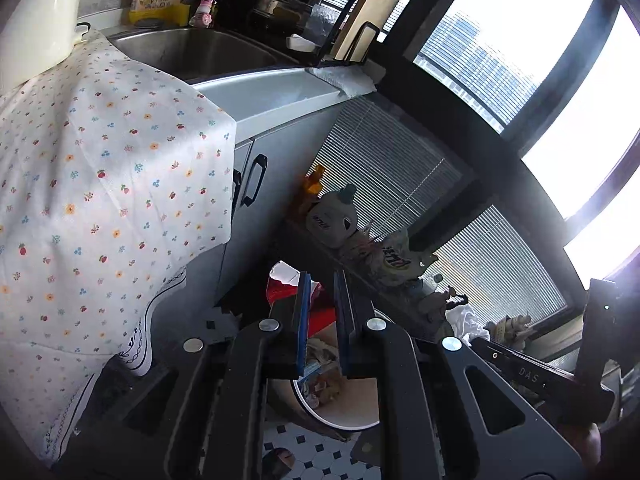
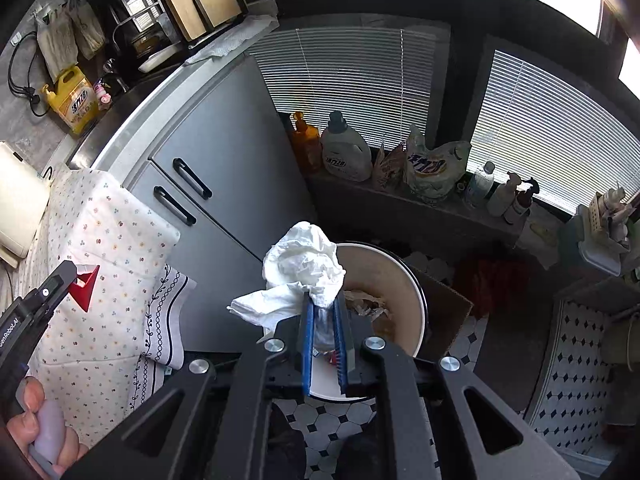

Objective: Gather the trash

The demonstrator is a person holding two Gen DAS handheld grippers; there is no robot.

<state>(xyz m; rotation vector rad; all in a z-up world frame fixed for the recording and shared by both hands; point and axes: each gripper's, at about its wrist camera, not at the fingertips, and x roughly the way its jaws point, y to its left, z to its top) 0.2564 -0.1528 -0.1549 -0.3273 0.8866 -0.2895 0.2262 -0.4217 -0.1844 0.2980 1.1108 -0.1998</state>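
Note:
My right gripper (image 2: 325, 300) is shut on a crumpled white tissue (image 2: 304, 268) and holds it above the near rim of a white round trash bin (image 2: 404, 280) on the floor, which holds paper scraps. My left gripper (image 1: 322, 280) is shut on a red wrapper (image 1: 286, 286) with a white torn edge. In the right wrist view the wrapper (image 2: 84, 286) shows at the left, in front of the flowered cloth. In the left wrist view the bin (image 1: 340, 424) lies below the fingers, and the tissue (image 1: 466, 320) shows to the right.
A flowered cloth (image 1: 100, 200) hangs over the counter at the left. Grey cabinet doors with black handles (image 2: 192, 178) stand beside the bin. A sink (image 1: 192, 52) is above. Detergent bottles (image 2: 346, 152) line a low ledge under the blinds. The floor is tiled (image 2: 576, 360).

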